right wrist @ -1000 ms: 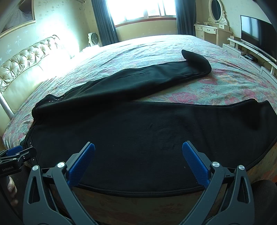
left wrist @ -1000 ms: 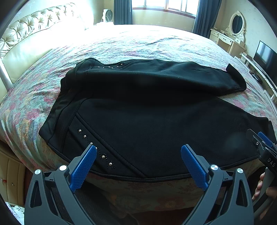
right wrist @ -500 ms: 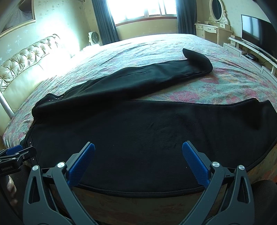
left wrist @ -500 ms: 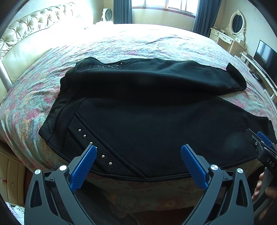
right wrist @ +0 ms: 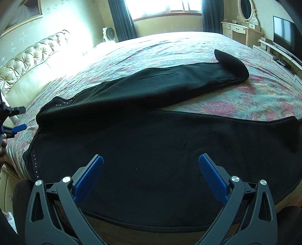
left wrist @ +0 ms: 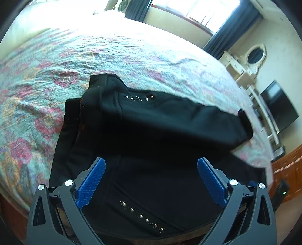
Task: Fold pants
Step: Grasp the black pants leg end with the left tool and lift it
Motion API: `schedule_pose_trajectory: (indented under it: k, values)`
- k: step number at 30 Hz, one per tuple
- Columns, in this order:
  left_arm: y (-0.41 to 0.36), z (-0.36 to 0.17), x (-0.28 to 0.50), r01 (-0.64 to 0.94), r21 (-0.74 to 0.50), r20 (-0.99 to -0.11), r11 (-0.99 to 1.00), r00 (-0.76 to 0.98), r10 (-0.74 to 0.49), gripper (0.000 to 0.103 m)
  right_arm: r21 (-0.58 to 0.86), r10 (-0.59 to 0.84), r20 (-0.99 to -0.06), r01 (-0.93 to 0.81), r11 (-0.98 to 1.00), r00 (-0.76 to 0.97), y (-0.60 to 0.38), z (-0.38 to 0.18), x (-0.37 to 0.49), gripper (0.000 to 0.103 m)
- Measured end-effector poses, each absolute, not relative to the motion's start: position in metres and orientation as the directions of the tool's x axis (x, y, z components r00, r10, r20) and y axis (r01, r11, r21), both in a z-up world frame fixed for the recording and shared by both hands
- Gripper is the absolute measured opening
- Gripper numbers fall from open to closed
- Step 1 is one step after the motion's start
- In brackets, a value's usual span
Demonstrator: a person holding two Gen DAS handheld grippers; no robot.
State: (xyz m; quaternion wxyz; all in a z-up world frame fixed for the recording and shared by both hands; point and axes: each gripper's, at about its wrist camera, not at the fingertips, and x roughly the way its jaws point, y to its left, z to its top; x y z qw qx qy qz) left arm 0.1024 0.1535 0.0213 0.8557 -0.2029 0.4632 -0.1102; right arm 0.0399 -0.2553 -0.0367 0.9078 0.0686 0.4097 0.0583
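Black pants (right wrist: pixel 169 139) lie spread on the bed, waist at the left, both legs running to the right; the far leg (right wrist: pixel 169 83) angles away from the near one. In the left wrist view the pants (left wrist: pixel 154 128) show silver studs near the waist. My left gripper (left wrist: pixel 151 181) is open and empty, raised above the waist end and tilted. It also shows at the left edge of the right wrist view (right wrist: pixel 13 120). My right gripper (right wrist: pixel 151 173) is open and empty, over the near leg by the bed's front edge.
The floral bedspread (right wrist: pixel 188 49) covers a wide bed with a tufted headboard (right wrist: pixel 28 62) at the left. A dresser with an oval mirror (right wrist: pixel 245 28) and a TV (right wrist: pixel 285 35) stand at the right. A window with dark curtains (right wrist: pixel 160 9) is behind.
My left gripper has risen, moved left over the waist end and tilted; its view is blurred. My right gripper has moved slightly closer over the near leg. The pants have not moved.
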Motion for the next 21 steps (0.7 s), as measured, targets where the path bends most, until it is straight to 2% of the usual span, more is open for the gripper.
schedule_pose_trajectory:
  k: [3,9,12,17,21]
  values:
    - [0.213,0.017,0.142,-0.031,-0.605,-0.665,0.796,0.57,-0.483,0.097,0.18,0.179,-0.741,-0.065,0.981,0.648,-0.247,-0.036,0.05,0.101]
    - [0.273,-0.019,0.218,-0.098,-0.696,-0.648,0.712,0.513,-0.563,0.097,0.177,0.198,-0.762,-0.096,0.98,0.616,-0.233,-0.044,0.064,0.101]
    - [0.285,-0.04,0.242,-0.13,-0.732,-0.637,0.669,0.48,-0.603,0.097,0.175,0.196,-0.777,-0.093,0.98,0.598,-0.232,-0.05,0.069,0.101]
    - [0.269,-0.056,0.266,-0.086,-0.807,-0.565,0.584,0.402,-0.721,0.097,0.193,0.202,-0.792,-0.079,0.978,0.576,-0.234,-0.057,0.078,0.101]
    - [0.255,-0.057,0.276,-0.051,-0.8,-0.57,0.598,0.377,-0.73,0.097,0.222,0.236,-0.796,-0.095,0.97,0.557,-0.235,-0.058,0.084,0.101]
